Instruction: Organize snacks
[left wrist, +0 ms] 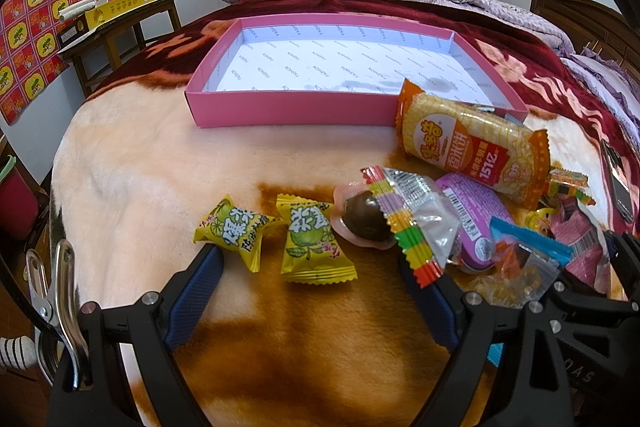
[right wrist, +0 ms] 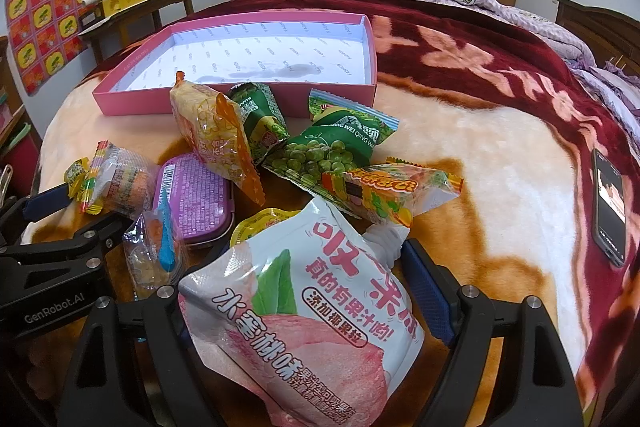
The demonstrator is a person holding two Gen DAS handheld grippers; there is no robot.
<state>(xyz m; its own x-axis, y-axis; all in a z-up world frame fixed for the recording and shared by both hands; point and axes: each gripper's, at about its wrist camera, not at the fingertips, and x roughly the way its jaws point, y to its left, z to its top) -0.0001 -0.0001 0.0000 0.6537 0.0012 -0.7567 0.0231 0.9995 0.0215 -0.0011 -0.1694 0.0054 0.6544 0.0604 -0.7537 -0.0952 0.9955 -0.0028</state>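
Note:
Snacks lie heaped on a plush blanket in front of a shallow pink box (left wrist: pixel 280 109) (right wrist: pixel 224 99) with nothing in it. My left gripper (left wrist: pixel 310 263) is open, low over the blanket, and one yellow candy (left wrist: pixel 314 245) lies between its blue fingers; a second yellow candy (left wrist: pixel 236 231) touches the left fingertip. A chocolate ball in a pink cup (left wrist: pixel 362 223) lies just beyond. My right gripper (right wrist: pixel 296 267) is open, and a white peach jelly pouch (right wrist: pixel 312 307) lies between its fingers and hides the left one. Both grippers sit side by side; the left gripper (right wrist: pixel 76 211) shows at that view's left.
The heap holds an orange rice-cracker pack (left wrist: pixel 472 143) (right wrist: pixel 216 135), a purple tin (left wrist: pixel 476 223) (right wrist: pixel 192 203), a green pea pack (right wrist: pixel 336 151) and a gummy pack (right wrist: pixel 384 191). A phone (right wrist: pixel 610 203) lies on the blanket at right. A wooden side table (left wrist: pixel 120 27) stands far left.

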